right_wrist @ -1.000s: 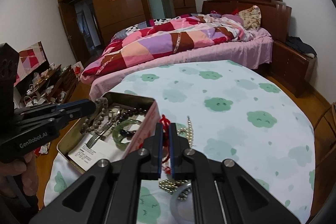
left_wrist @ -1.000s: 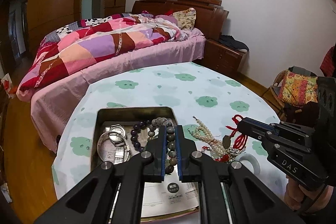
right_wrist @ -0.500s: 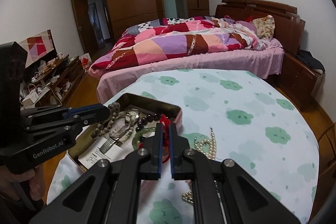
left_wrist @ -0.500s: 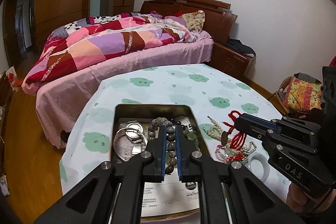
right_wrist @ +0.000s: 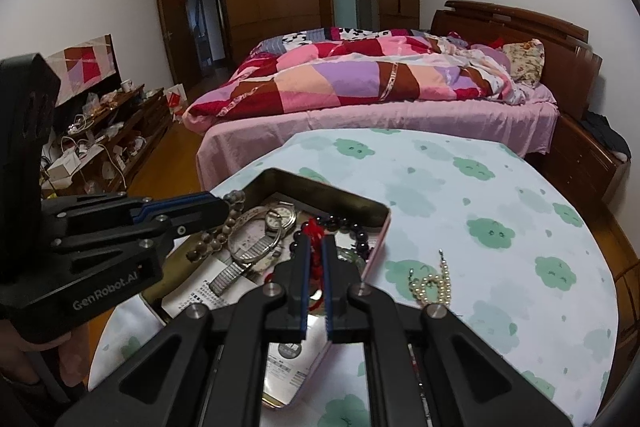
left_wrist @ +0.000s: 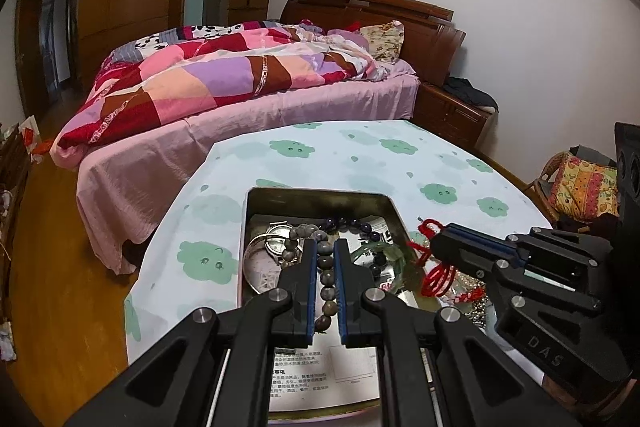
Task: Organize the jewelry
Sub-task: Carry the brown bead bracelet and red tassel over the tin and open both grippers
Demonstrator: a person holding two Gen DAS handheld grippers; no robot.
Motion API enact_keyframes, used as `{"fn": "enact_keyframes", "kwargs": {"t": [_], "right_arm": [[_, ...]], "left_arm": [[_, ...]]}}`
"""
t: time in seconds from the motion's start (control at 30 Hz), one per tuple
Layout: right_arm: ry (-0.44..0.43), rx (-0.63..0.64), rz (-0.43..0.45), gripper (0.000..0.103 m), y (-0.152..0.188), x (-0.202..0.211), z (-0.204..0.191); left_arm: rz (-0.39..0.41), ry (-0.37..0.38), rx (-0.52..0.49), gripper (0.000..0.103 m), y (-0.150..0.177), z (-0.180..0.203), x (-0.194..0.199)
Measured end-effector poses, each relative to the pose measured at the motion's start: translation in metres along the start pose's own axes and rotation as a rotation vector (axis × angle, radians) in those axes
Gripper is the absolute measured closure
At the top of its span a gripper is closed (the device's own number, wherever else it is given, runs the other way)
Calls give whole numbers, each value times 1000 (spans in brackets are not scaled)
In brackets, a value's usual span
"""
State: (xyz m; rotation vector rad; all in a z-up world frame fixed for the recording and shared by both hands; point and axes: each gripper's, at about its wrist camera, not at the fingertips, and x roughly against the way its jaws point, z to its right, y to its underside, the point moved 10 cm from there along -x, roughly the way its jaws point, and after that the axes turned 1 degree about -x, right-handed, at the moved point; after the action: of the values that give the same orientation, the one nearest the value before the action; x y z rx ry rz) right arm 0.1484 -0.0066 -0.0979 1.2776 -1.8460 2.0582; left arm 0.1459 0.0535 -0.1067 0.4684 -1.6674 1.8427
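Tin on the table, bed behind.

In the tin lie a watch, 2 bead strings and a paper under them. The left gripper stands over the tin's left half with the bead bracelet between its fingers; the right gripper, to its right, is over the tin's right edge with the cord. The pearls lie on the table right of the tin, perhaps with more chains beside them.
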Motion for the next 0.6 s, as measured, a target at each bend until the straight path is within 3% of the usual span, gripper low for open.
{"fn": "enact_keyframes", "kwargs": {"t": [0.6], "right_arm": [[5, 30, -68, 95, 21, -24, -9]], "left_arm": [[-39, -1, 9, 96, 13, -6, -14]]}}
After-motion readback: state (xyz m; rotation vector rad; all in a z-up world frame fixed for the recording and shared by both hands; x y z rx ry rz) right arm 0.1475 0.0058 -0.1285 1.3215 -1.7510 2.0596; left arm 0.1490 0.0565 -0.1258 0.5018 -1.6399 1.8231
